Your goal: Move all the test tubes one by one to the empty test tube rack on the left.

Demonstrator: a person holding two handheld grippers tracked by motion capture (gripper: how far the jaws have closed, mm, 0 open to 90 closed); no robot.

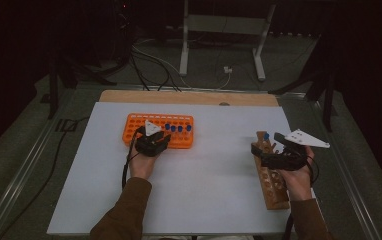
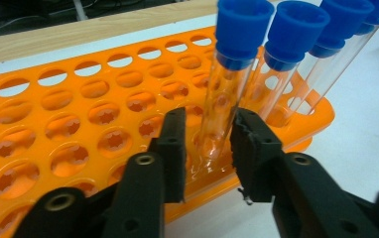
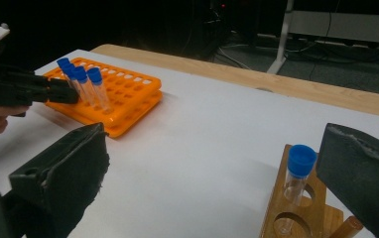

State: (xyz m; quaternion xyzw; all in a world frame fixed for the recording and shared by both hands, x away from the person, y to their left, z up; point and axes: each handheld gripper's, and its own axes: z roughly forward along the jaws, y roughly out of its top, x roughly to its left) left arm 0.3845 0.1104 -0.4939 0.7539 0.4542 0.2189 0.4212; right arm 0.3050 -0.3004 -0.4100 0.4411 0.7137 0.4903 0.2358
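An orange tube rack sits at the back left of the white sheet and holds several clear tubes with blue caps. My left gripper is at the rack's near edge. In the left gripper view its jaws straddle the nearest upright tube; a gap shows at the left pad, so the gripper is open. At the right lies a wooden rack with one blue-capped tube standing in it. My right gripper hovers over that rack, wide open and holding nothing.
The white sheet covers a wooden table whose bare strip shows at the back. Beyond it are floor cables and a metal stand. The orange rack has many free holes.
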